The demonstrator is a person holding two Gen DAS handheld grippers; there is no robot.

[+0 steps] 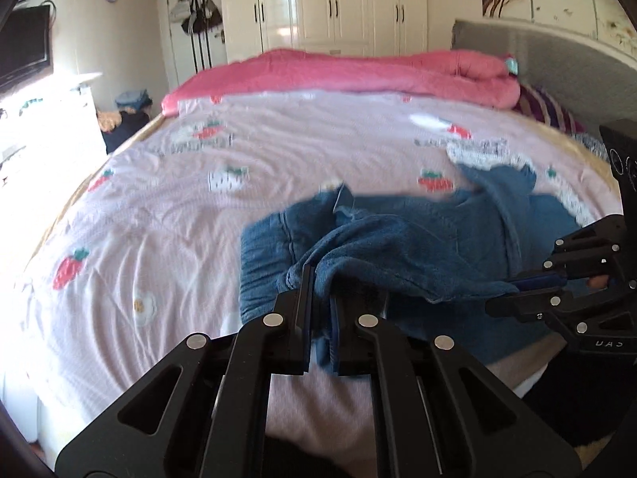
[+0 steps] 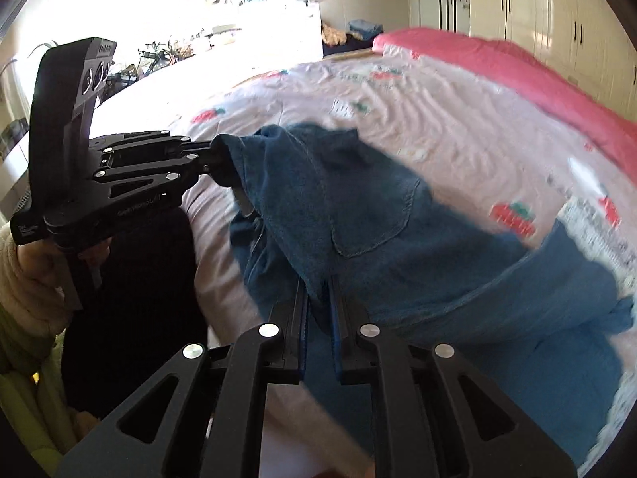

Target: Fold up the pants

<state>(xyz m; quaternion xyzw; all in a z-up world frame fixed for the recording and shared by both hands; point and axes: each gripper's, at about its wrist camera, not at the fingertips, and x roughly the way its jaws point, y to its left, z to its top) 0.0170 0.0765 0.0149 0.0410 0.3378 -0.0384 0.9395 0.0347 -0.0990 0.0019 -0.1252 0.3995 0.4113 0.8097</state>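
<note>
Pants (image 1: 418, 247), blue denim, are bunched up on the pink strawberry bedspread (image 1: 167, 207), close to the near edge of the bed and well away from the rolled pink blanket (image 1: 358, 71) at the far side. Both claws have a piece of them.

Left gripper (image 1: 320, 294) first: its jaws are pinched nearly together with a fold of denim caught between them, the cloth spilling up and over the fingertips and lifted a little off the bedspread. From the right wrist view the same left gripper (image 2: 217, 159) comes in from the side, its tips buried in the edge of the fabric at the pants' end nearest the bright window.

Right gripper (image 2: 318, 298) now: jaws narrow as well, clamped on a ridge of the denim that rises straight out between the pads. A back pocket (image 2: 374, 219) sits just beyond those fingertips, facing up. In the left wrist view the right gripper (image 1: 533, 283) pokes in from the side, its tips at the hem of the cloth.

So the pants hang stretched between the two claws, the rest of the fabric trailing away across the bedspread toward the grey headboard (image 1: 557, 63). A cream sleeve (image 2: 24, 279) shows behind the left gripper's handle. The far denim is blurred.
</note>
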